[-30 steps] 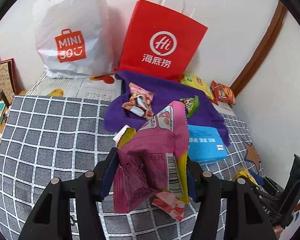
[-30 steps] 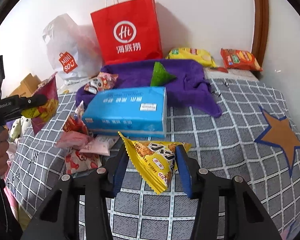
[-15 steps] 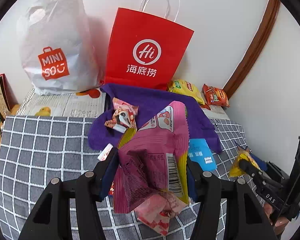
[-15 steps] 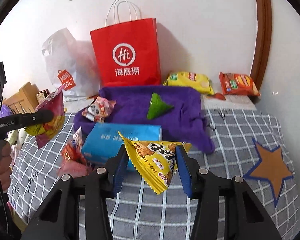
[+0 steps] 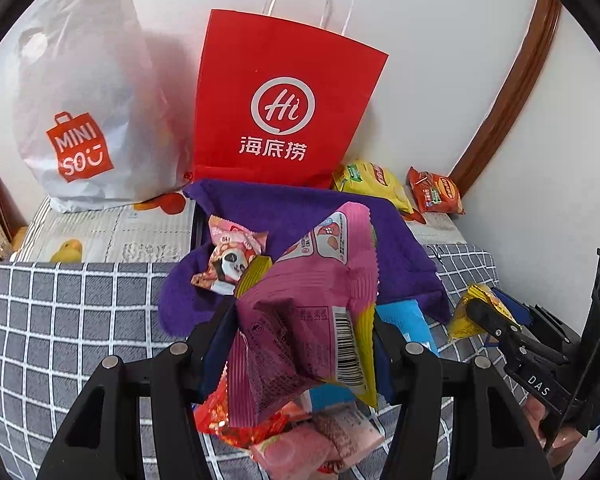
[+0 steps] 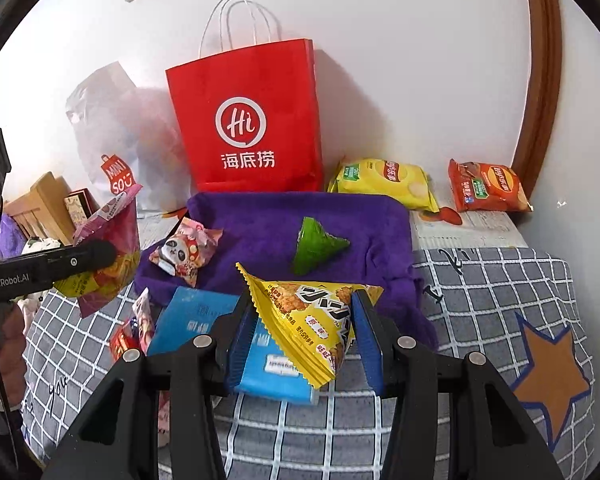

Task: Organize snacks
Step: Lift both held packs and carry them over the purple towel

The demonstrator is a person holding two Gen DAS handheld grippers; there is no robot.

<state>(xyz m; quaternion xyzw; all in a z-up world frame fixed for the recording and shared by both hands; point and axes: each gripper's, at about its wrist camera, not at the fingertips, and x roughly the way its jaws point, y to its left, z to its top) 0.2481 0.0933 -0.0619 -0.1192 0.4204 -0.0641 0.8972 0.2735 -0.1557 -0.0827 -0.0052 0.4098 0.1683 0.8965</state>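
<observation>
Left claw: the left claw (image 5: 304, 344) is closed partway on a pink snack packet (image 5: 312, 304), held clear of the bed.
Right claw: the right claw (image 6: 304, 332) pinches a yellow triangular snack bag (image 6: 308, 320), also lifted.
Still loose: small red and pink packets (image 5: 300, 436) beside a blue box (image 6: 204, 320) on the checked bedspread (image 6: 480, 288).
On the purple towel (image 6: 260, 220): panda-print packet (image 6: 184, 252), green triangular packet (image 6: 316, 246).
By the wall: yellow chip bag (image 6: 384, 180) and orange chip bag (image 6: 488, 188), beside the red paper bag (image 6: 252, 120).
Progress: seemingly midway; two in hand, several left.

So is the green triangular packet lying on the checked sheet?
No, the green triangular packet lies on the purple towel.
</observation>
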